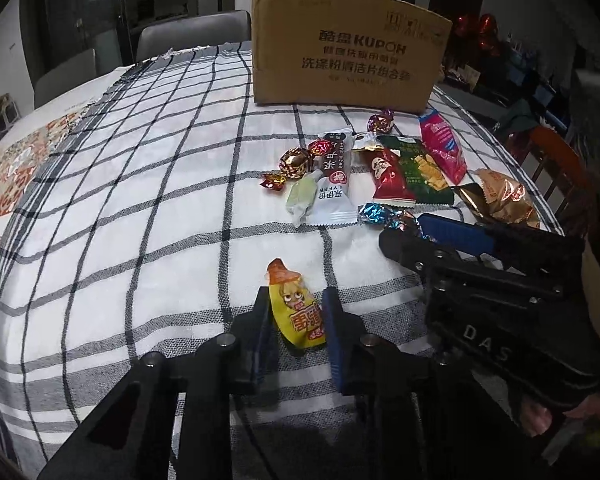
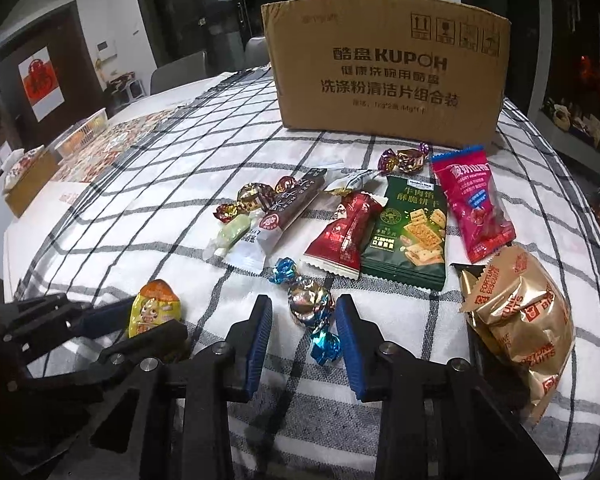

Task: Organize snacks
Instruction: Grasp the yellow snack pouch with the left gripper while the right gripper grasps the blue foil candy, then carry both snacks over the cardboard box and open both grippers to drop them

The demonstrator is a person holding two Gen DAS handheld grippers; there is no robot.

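Left gripper (image 1: 296,322) pitched steeply down at the checked black-and-white tablecloth (image 1: 140,200) on the tabletop, blue pads narrowed onto the lower half of a small yellow cartoon-printed snack pouch with an orange top (image 1: 296,312). Pouch lying flat on the cloth, long axis running away from the camera, orange end pointing toward the brown cardboard box (image 1: 348,44) at the far edge. Pads flush against both sides of the pouch in the left wrist view, so gripped.

Right gripper (image 2: 304,316) likewise angled down, just right of the left one, jaws narrow around a foil-wrapped candy with blue twisted ends (image 2: 310,304). Candy's long axis roughly along the fingers, one blue twist toward the box, the other near the right pad; right pad touching that twist, left pad standing slightly clear, full squeeze not certain.

Beyond both: dark green cracker packet (image 2: 410,232), red packet (image 2: 348,232), pink packet (image 2: 474,208) and gold foil biscuit bag (image 2: 520,320) side by side, between the grippers and the box.
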